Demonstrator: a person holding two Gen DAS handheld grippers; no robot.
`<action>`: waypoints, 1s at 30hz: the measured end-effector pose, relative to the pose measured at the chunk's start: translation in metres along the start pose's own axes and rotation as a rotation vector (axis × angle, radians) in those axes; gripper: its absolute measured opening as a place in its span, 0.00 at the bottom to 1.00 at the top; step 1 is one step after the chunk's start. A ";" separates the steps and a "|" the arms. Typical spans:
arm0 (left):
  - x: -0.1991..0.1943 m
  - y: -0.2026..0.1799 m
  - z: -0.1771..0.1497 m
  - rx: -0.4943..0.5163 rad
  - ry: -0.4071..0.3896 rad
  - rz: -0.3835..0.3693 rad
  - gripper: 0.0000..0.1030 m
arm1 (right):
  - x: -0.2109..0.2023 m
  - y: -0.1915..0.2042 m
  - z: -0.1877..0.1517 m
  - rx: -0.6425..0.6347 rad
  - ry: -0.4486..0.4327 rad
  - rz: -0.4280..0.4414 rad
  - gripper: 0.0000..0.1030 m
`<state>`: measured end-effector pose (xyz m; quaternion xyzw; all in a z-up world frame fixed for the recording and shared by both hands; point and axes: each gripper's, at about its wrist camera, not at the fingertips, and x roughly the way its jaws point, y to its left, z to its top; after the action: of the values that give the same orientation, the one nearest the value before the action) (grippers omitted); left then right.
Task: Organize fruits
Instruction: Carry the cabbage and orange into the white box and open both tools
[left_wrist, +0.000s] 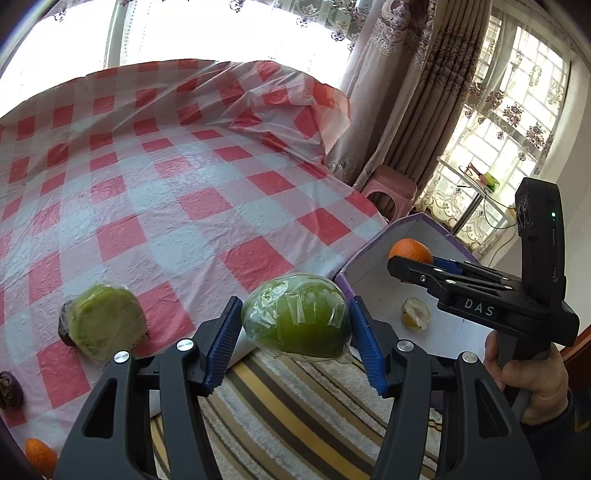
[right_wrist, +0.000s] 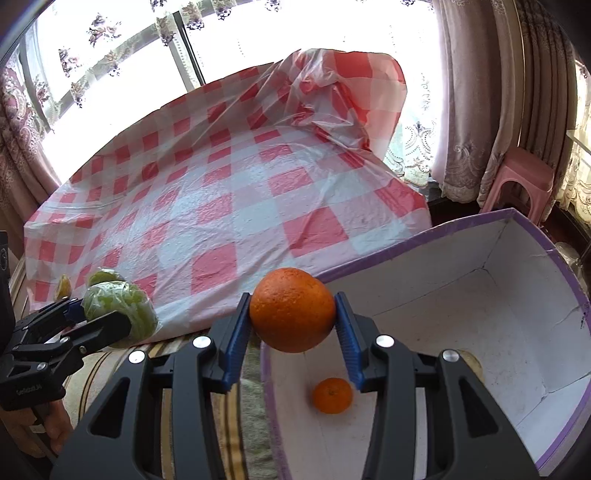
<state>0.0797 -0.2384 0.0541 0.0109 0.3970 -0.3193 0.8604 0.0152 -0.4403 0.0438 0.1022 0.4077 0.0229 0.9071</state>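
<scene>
Both tools full: left tool (left_wrist: 295, 345) gripping wrapped green fruit (left_wrist: 295, 319), right tool (right_wrist: 291, 341) gripping orange (right_wrist: 291, 309) above box (right_wrist: 480, 302).

A pink stool (right_wrist: 517, 181) stands by patterned curtains (right_wrist: 476, 103), beyond the checked tablecloth (right_wrist: 221, 206).

"DAS" on right gripper (left_wrist: 410, 266) body.

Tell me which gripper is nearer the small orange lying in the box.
Right. The right gripper hangs over the box, holding an orange almost directly above the small orange. The left gripper, holding a wrapped green fruit, is outside the box's edge.
</scene>
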 end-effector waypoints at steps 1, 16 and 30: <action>0.004 -0.006 0.002 0.015 0.003 -0.005 0.55 | 0.001 -0.006 0.001 0.005 -0.002 -0.018 0.43; 0.074 -0.082 0.012 0.196 0.114 -0.037 0.55 | 0.034 -0.073 0.002 0.043 0.092 -0.233 0.43; 0.147 -0.124 0.002 0.404 0.275 0.122 0.55 | 0.078 -0.093 -0.002 0.062 0.218 -0.312 0.43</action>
<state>0.0831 -0.4169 -0.0169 0.2501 0.4368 -0.3352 0.7964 0.0616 -0.5214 -0.0335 0.0623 0.5151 -0.1196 0.8464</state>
